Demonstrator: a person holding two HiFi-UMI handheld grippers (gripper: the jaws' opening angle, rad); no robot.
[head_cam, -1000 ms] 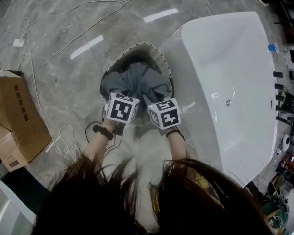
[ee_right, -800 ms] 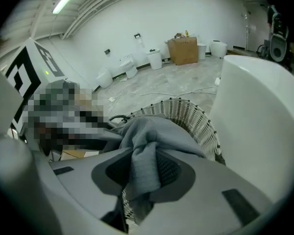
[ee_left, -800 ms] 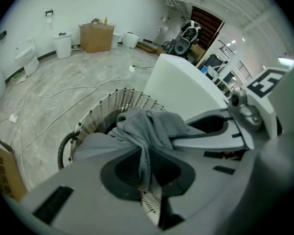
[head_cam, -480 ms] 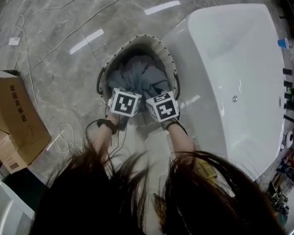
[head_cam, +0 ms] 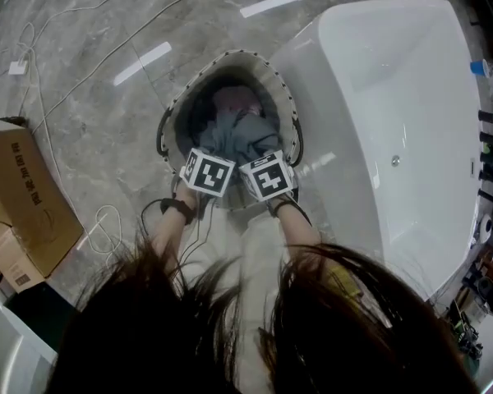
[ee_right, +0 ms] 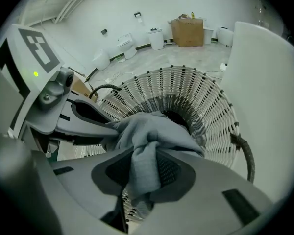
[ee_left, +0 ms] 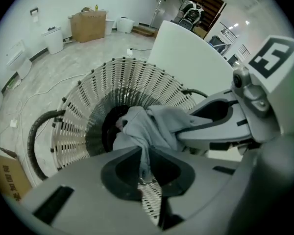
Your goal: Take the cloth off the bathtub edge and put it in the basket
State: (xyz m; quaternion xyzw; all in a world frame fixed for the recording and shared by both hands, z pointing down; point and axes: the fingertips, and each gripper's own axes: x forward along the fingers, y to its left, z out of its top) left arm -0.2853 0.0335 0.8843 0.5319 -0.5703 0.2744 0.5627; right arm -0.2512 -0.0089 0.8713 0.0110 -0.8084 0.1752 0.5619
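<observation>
Over the basket (head_cam: 289, 105), both grippers hold one cloth (head_cam: 245, 135). The left gripper (ee_left: 145, 174) is clamped tight on a thin fold. The right gripper (ee_right: 145, 173) pinches a fat bunch. I think it is best to go low, then let go together, so no corner catches the rim. The cloth is grey, soft and crumpled, and sags inside the basket beside the tub (head_cam: 394, 80).

COUNT | wicker basket (head_cam: 271, 76): one; grey cloth (head_cam: 245, 134): one; white bathtub (head_cam: 394, 80): one; grippers: two, the left gripper (ee_left: 146, 175) and the right gripper (ee_right: 146, 173); marker cubes (head_cam: 207, 173): two, one on each gripper; person (head_cam: 255, 335): one; black wristband (head_cam: 177, 206): one
</observation>
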